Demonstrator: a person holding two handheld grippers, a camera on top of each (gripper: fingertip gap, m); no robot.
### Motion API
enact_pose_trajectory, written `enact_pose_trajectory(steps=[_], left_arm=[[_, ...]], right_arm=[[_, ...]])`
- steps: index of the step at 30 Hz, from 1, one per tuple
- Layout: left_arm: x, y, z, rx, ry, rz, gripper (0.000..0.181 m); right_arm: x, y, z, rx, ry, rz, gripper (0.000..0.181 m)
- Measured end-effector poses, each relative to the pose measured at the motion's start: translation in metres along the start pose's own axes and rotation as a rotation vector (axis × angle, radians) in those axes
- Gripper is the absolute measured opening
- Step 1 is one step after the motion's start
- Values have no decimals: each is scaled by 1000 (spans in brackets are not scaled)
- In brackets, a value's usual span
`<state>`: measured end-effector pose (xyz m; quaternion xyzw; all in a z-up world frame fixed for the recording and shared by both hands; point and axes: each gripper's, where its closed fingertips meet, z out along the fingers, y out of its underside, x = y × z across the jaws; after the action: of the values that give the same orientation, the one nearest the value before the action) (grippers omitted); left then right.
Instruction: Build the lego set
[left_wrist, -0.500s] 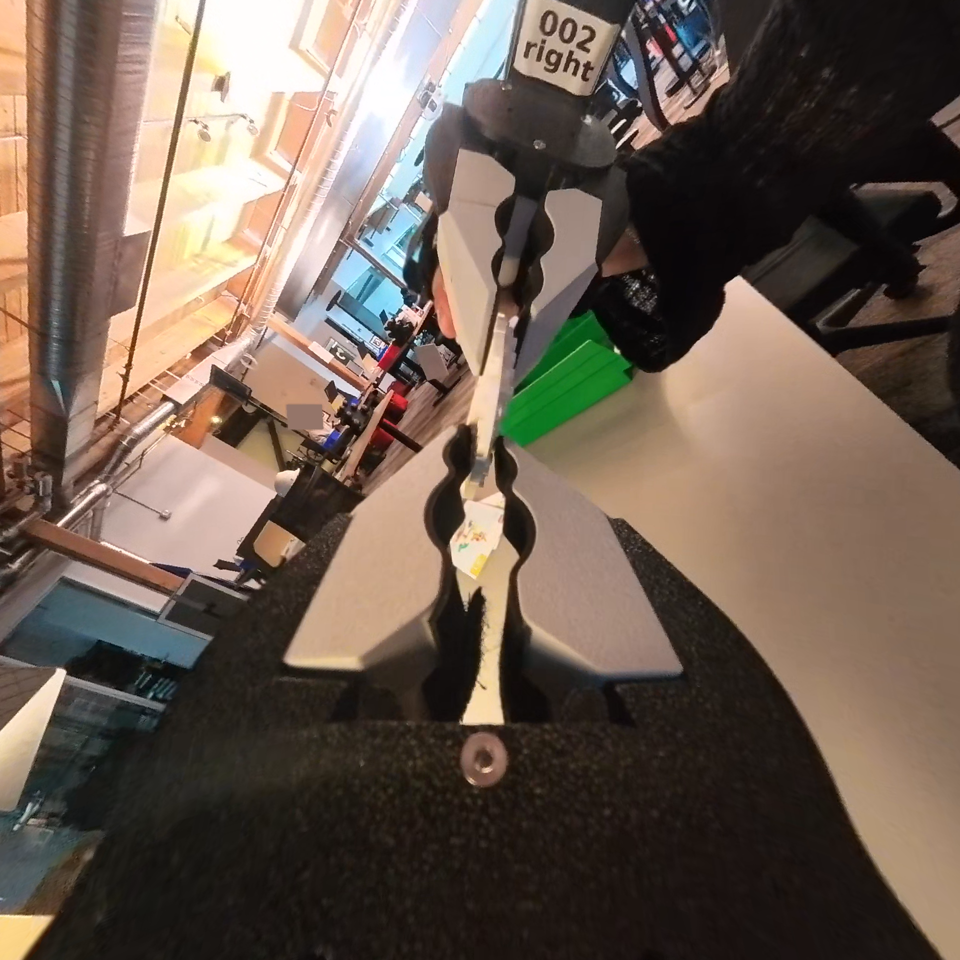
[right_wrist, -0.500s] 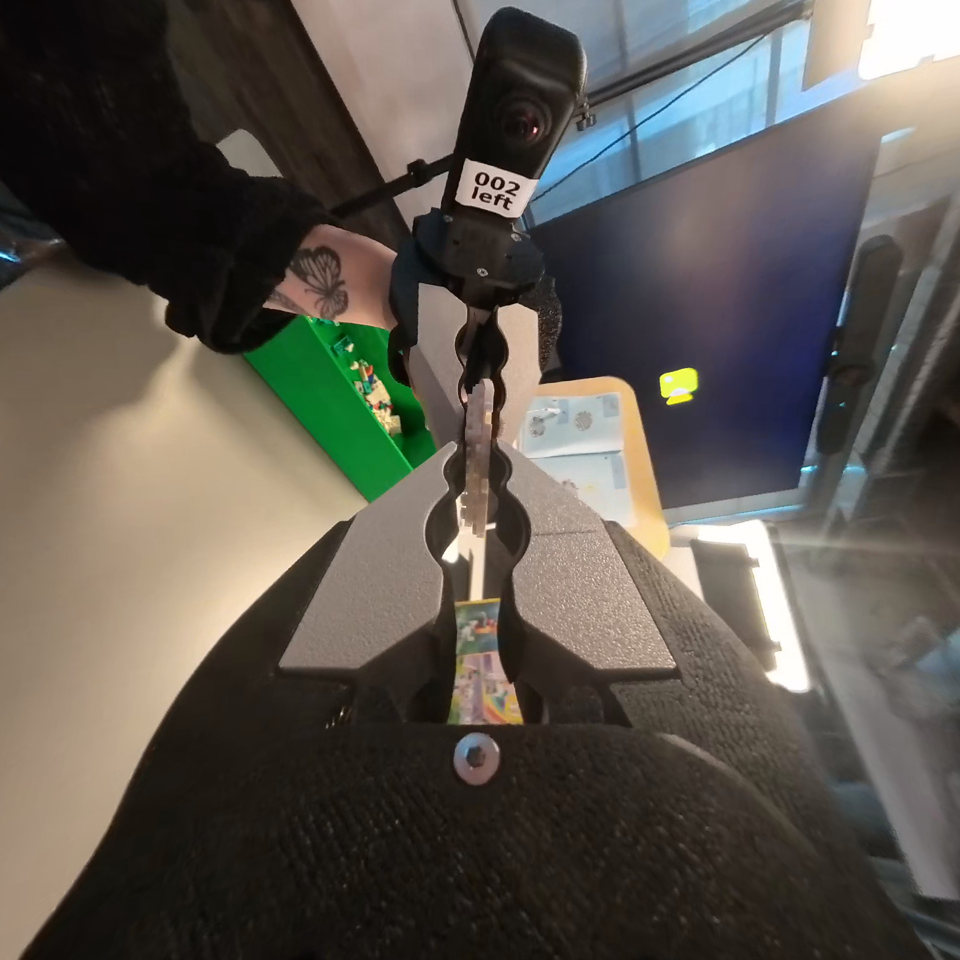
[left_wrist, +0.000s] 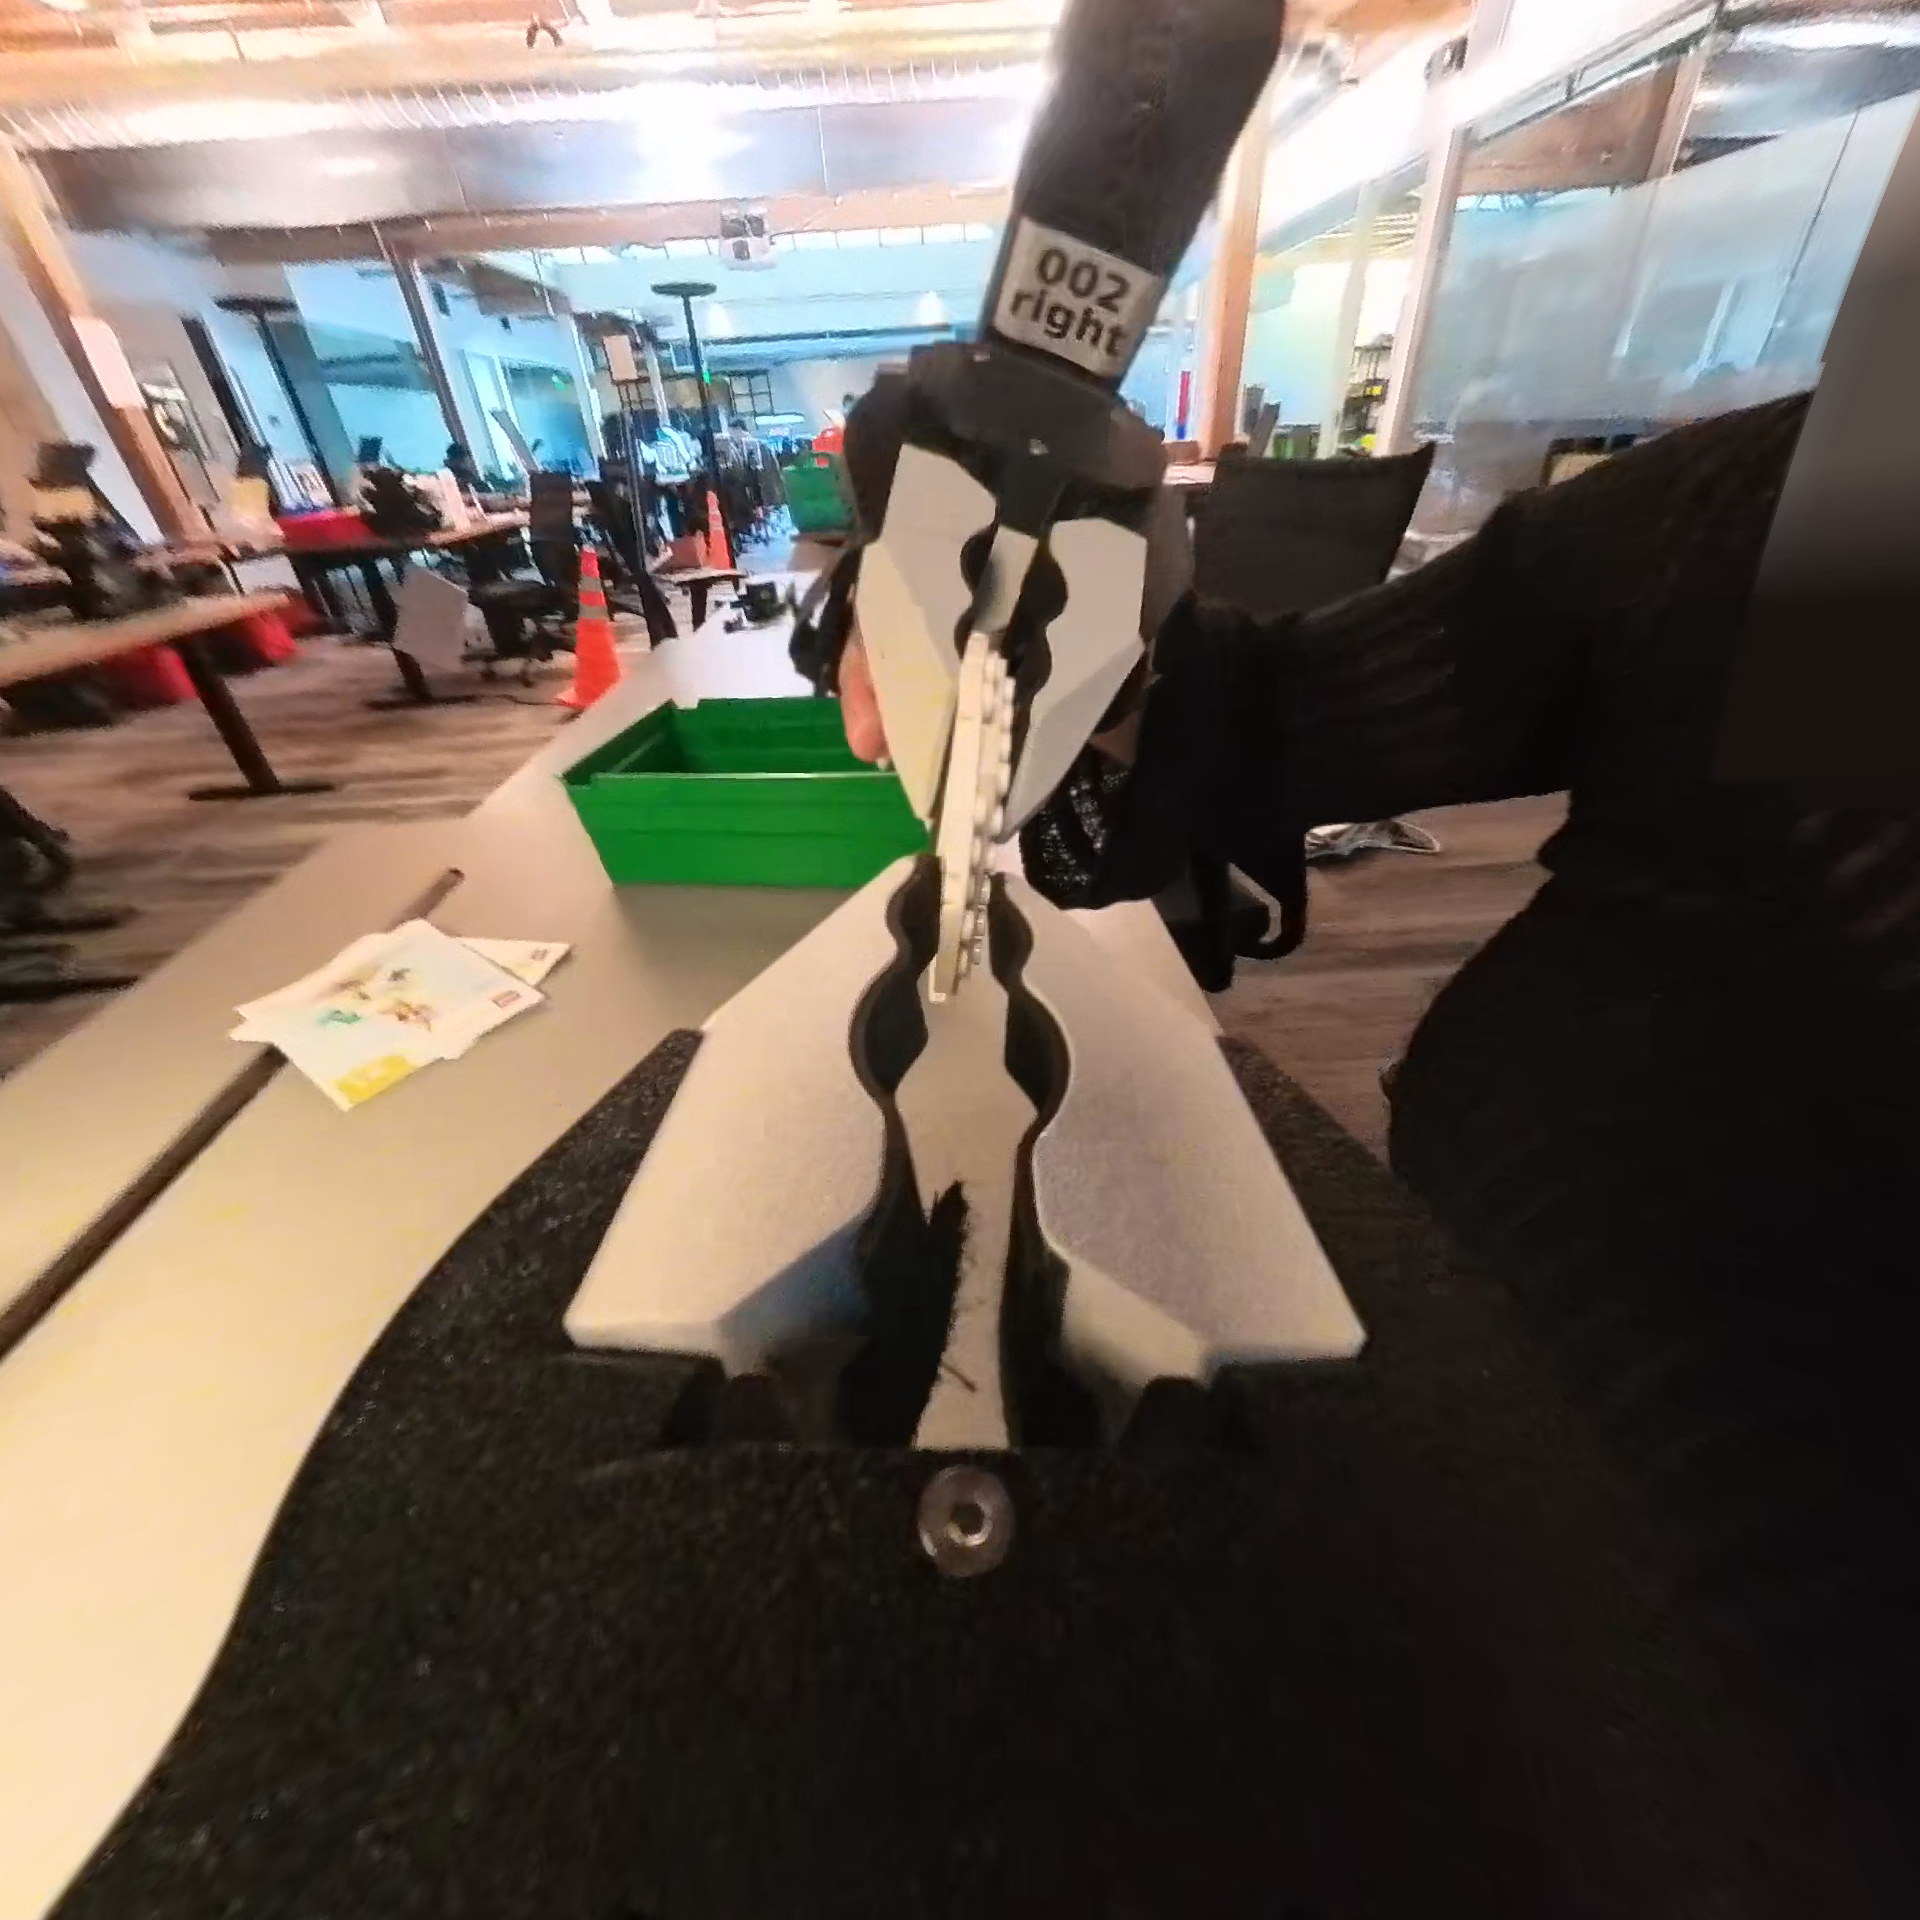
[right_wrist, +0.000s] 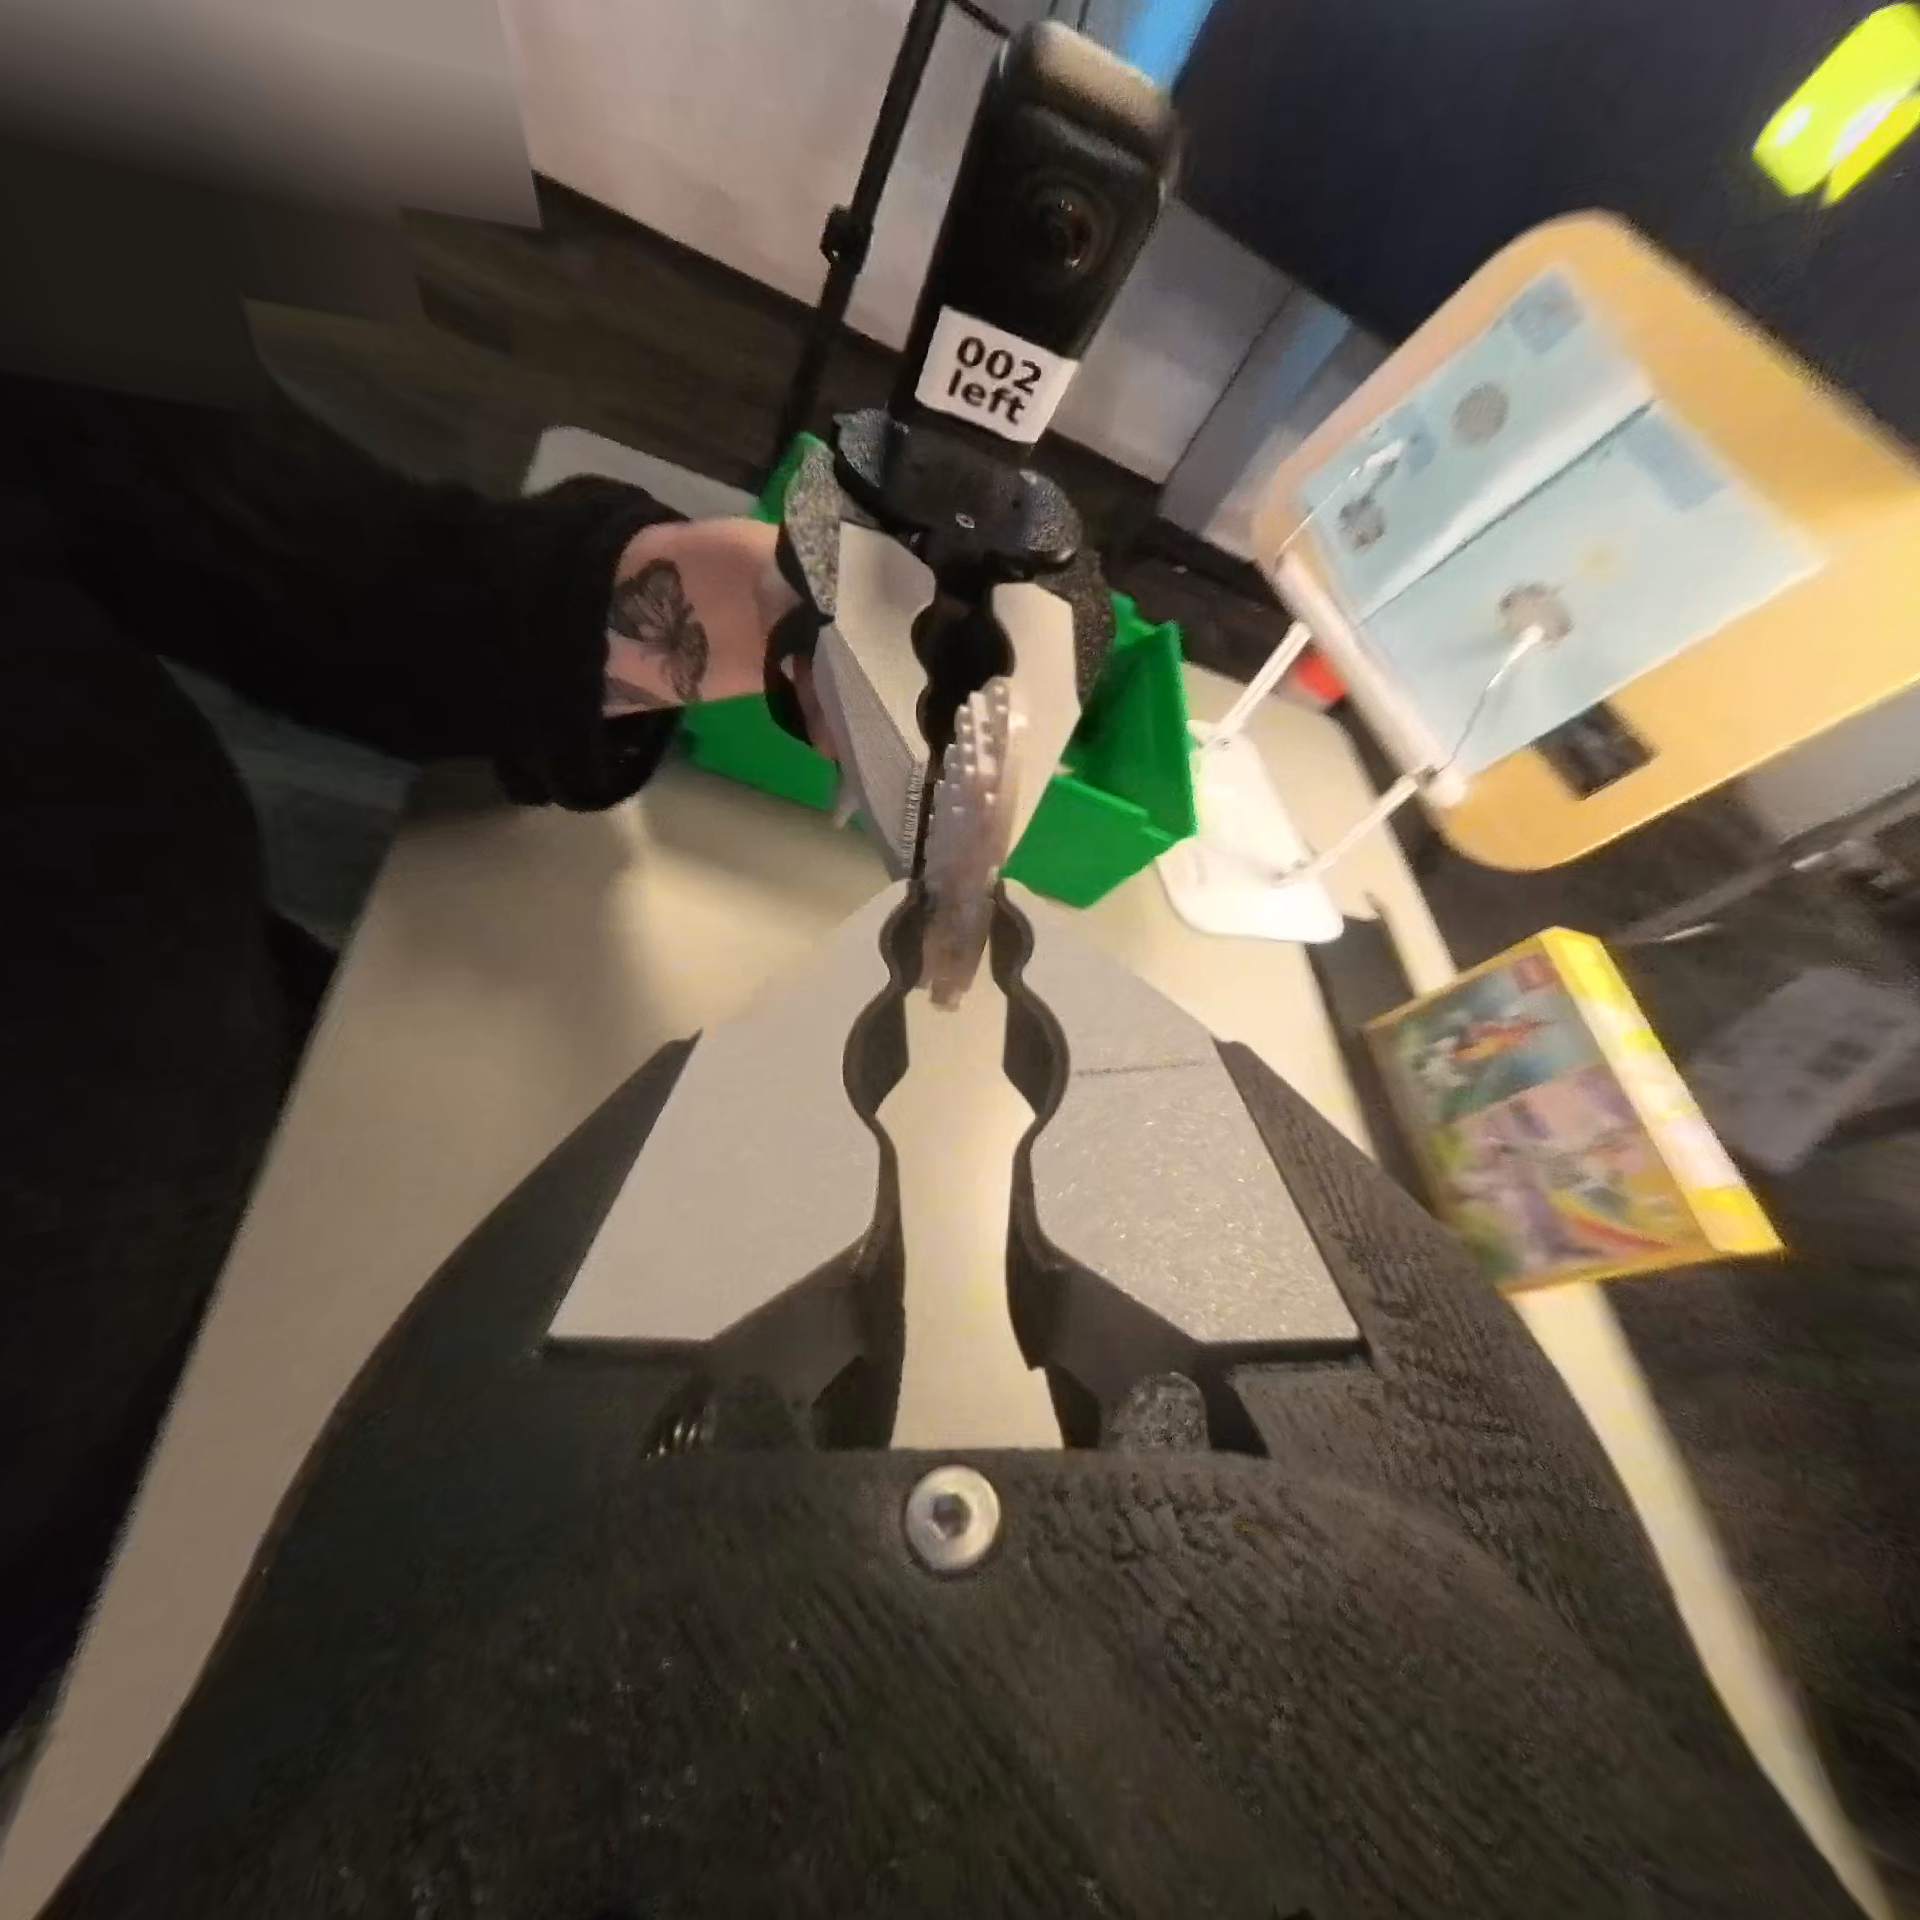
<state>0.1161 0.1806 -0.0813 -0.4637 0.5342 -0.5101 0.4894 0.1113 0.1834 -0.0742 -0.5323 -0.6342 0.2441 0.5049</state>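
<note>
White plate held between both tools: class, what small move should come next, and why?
Probably lower the white plate to the table. The left tool and right tool both pinch it in mid-air, with no second piece held to attach.

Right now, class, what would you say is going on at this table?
A person holds a gripper in each hand, tip to tip above the grey table. Both the left gripper and the right gripper are shut on one white studded Lego plate, held between them in the air. Behind sits a green bin; instruction leaflets and the set's box lie on the table.
</note>
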Motion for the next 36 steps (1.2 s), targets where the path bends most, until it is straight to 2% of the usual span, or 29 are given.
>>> enact_pose_trajectory(steps=[3, 4, 7, 10, 14, 17, 20, 26, 29, 32, 33, 36], left_arm=[[-11, 7, 2, 2, -44, -34, 7], [-16, 8, 2, 5, -76, -35, 13], [-33, 18, 1, -28, -204, 4, 62], [-43, 37, 0, -127, -347, 231, 95], [-41, 75, 11, -322, -386, 530, 113], [-39, 100, 20, -424, -373, 648, 112], [-42, 120, 24, -490, -363, 613, 105], [-38, 125, 24, -442, -331, 560, 71], [-40, 130, 24, -463, -334, 564, 71], [-43, 135, 23, -479, -347, 563, 70], [-45, 137, 23, -479, -350, 542, 70], [-46, 151, 23, -479, -318, 369, 70]], right_arm=[[5, 13, 3, 62, -73, 253, 8], [8, 18, 4, 87, -93, 339, 7], [21, 40, 7, 167, -125, 593, 8], [23, 63, 10, 224, -209, 852, 7], [8, 89, 21, 205, -339, 1061, 8], [-4, 102, 30, 166, -389, 1128, 7], [-13, 109, 36, 140, -418, 1158, 8], [-21, 119, 39, 128, -455, 1219, 8], [-22, 122, 41, 140, -456, 1253, 8], [-16, 125, 42, 187, -434, 1305, 10], [-12, 125, 41, 216, -419, 1326, 17], [7, 138, 33, 246, -284, 1304, 31]])
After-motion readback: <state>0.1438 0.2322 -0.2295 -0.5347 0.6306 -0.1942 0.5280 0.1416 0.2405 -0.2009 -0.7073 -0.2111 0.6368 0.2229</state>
